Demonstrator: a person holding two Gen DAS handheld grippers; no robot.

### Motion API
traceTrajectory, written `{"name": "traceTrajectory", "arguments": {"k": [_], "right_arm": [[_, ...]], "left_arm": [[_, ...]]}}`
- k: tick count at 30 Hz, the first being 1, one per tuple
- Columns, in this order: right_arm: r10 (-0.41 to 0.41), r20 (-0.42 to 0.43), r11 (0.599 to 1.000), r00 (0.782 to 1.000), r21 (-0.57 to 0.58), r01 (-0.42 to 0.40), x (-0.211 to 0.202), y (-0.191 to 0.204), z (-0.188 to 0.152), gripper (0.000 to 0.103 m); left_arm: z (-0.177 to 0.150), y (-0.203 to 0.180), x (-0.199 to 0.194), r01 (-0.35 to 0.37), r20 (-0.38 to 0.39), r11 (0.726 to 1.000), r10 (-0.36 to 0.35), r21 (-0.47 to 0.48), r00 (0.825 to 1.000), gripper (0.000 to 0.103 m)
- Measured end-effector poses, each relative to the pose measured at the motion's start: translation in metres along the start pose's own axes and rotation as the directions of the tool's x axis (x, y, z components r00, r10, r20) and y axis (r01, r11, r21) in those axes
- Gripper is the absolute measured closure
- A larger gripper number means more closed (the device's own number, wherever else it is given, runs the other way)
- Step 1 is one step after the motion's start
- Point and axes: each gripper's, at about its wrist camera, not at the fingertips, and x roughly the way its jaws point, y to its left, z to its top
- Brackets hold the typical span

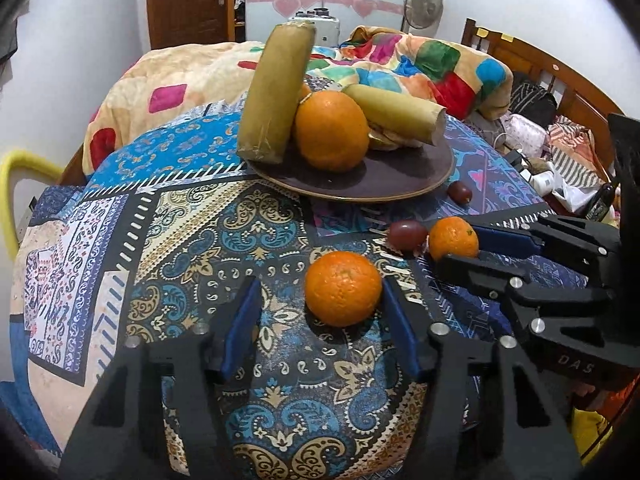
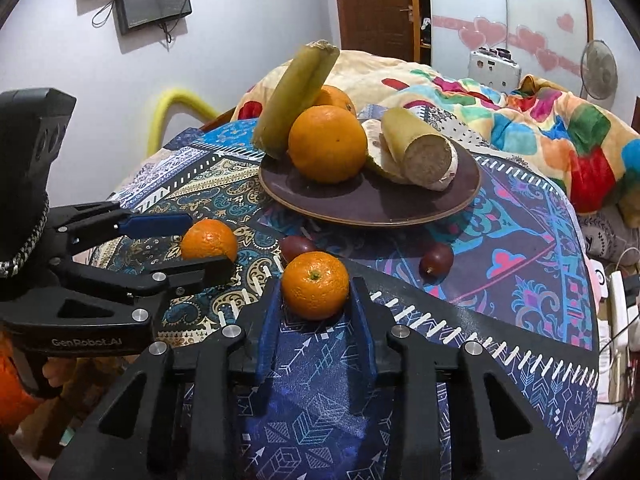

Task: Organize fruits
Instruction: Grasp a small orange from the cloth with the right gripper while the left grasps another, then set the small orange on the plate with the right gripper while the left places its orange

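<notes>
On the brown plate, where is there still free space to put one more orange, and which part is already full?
The front of the brown plate is bare, below the big orange and the cut stalk. The back is crowded: the leaning stalk, both of those and another orange behind. Off the plate, two dark red fruits border its front edge.
</notes>
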Motion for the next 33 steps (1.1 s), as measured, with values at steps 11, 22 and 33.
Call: {"name": "traceTrajectory", "arguments": {"k": [11,22,33], "right_arm": [[-0.021,0.047,0.999,0.999,0.039,0.019,-0.013,-0.016,0.009,0.072],[-0.040,0.077,0.998,0.996,0.051,0.036,-0.016,-0.028,0.023,0.072],[-0.044,0.085,0.999,0.995,0.034,0.041,-0.005,-0.029,0.042,0.072]], "left_arm": [[0.002,-0.005,-0.003,0.019,0.021,1.000,-0.019,0.005,1.000,0.066],[0.025,0.006,-0.016,0.010,0.086,1.000,-0.008,-0.025,0.996,0.066],[0.057,0.012,-0.011,0.024,0.120,0.999,-0.020,-0.027,0.993,0.066]]}}
